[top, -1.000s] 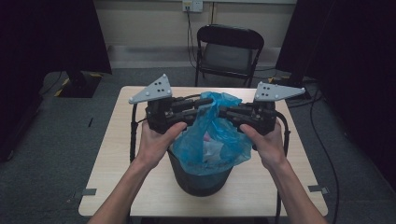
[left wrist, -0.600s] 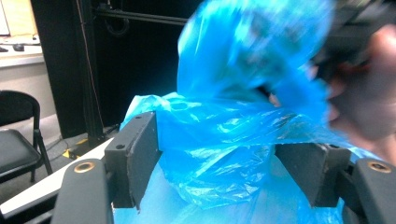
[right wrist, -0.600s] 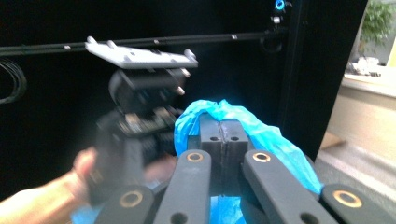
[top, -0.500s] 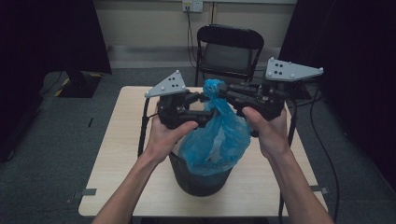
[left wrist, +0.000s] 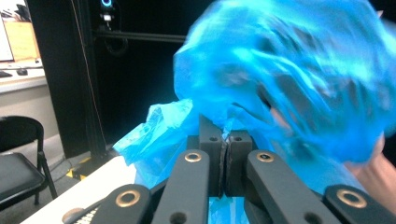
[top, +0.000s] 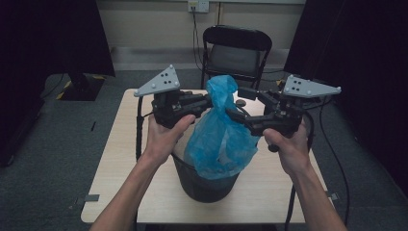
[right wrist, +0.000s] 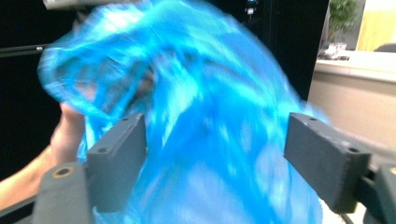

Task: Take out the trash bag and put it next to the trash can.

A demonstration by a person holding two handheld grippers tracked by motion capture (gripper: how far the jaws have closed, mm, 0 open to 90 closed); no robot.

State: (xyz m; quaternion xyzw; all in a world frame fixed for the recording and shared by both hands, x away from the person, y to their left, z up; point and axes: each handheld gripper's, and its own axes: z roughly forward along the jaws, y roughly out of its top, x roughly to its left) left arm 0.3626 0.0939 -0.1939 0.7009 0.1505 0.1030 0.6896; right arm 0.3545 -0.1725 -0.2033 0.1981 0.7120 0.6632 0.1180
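My left hand-held gripper [left wrist: 225,161] pinches the gathered neck of the blue bag [top: 219,139], which hangs over the black bin [top: 204,185] near the bench's front edge. My right hand-held gripper [right wrist: 215,154] has just been opening, its jaws spread around the bag. The film is thin, light and slippery, so I hold the bunched neck.

A crinkled, translucent blue plastic bag [top: 219,137] hangs gathered at its neck, its bunched top standing upright above the pinch. The left gripper [left wrist: 226,161] clamps that neck. The bag's full body sags below, its bottom resting in a dark round bin [top: 204,180], just beside the spread right gripper [right wrist: 215,154].
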